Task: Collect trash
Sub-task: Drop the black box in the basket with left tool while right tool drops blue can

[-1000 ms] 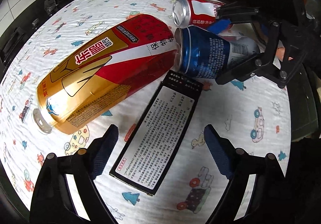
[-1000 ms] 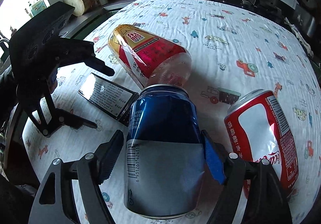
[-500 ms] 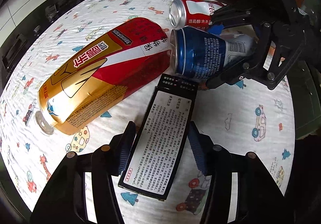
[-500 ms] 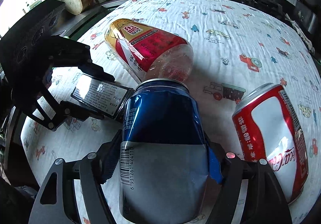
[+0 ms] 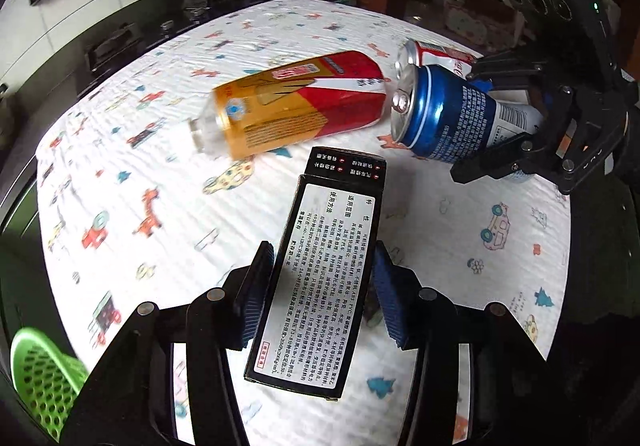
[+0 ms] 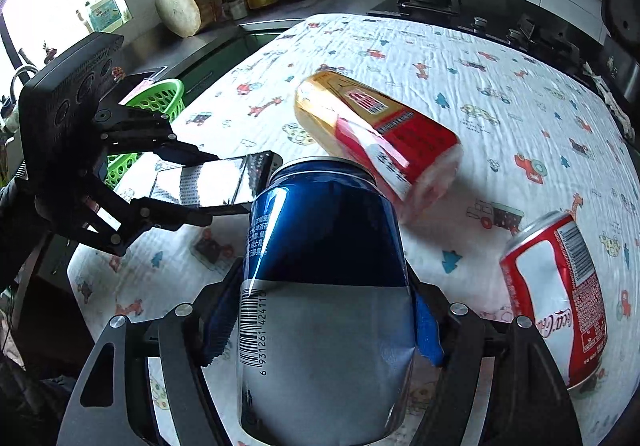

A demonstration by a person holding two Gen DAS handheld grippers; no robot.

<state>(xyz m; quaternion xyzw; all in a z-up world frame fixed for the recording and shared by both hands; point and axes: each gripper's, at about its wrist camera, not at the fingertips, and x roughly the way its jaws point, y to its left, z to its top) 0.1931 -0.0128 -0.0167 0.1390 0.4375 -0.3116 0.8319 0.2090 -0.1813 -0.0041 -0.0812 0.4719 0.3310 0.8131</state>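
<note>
My left gripper [image 5: 320,258] is shut on a black box with a white printed label [image 5: 324,286], held clear of the patterned tablecloth [image 5: 160,206]. My right gripper [image 6: 324,310] is shut on a dented blue and silver can [image 6: 324,266], which is also off the cloth. From the right wrist view, the left gripper [image 6: 232,182] and the black box [image 6: 208,182] are at the left. A gold and red plastic bottle [image 5: 296,106] lies on its side mid-table. A crushed red cola can [image 6: 556,294] lies at the right.
A green perforated basket [image 6: 152,102] stands off the table's left edge and shows as the green basket [image 5: 40,378] at the lower left. A counter with bottles, a wooden block [image 6: 184,4] and a stove runs behind the table.
The left gripper closed on the black box and lifted it off the cloth. The right gripper rose with the blue can. The bottle now looks blurred and farther away.
</note>
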